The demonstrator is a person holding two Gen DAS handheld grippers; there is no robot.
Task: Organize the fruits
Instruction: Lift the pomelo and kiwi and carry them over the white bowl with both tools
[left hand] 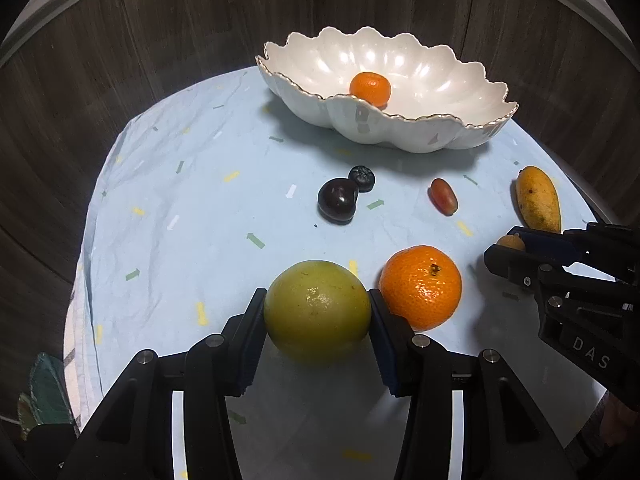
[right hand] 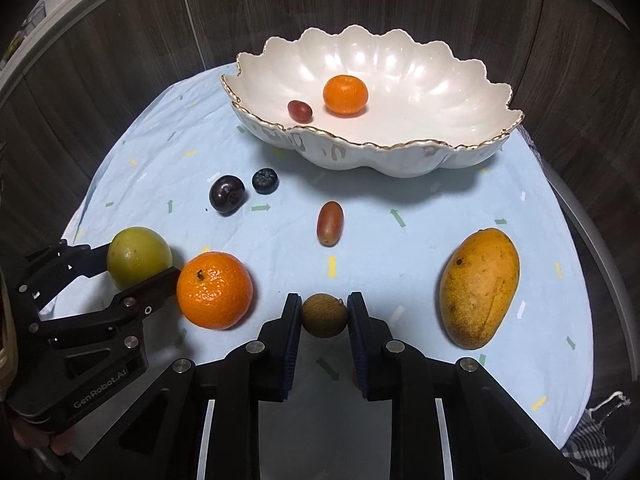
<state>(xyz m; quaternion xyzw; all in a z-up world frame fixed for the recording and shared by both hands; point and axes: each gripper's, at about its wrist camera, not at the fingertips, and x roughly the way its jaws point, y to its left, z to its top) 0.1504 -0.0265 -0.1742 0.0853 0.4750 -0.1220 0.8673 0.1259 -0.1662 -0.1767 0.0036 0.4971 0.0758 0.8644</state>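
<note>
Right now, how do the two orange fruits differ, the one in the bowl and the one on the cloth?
The small orange tangerine lies inside the scalloped white ceramic bowl; the large orange mandarin sits on the pale blue tablecloth. The tangerine looks smaller. The mandarin is right beside the left hand-held gripper; the tangerine stands free. Both are round and glossy orange.

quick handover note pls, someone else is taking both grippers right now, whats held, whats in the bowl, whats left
Left gripper: shut on the green citrus, low over the cloth.
Right gripper: shut on the small brown fruit.
Done: small mandarin and one red grape lie in the white bowl.
Left on the blue cloth: large orange, touching the left gripper's finger; mango; second red grape; dark plum; blueberry.
Next: probably carry both held fruits to the bowl, then the rest.
</note>
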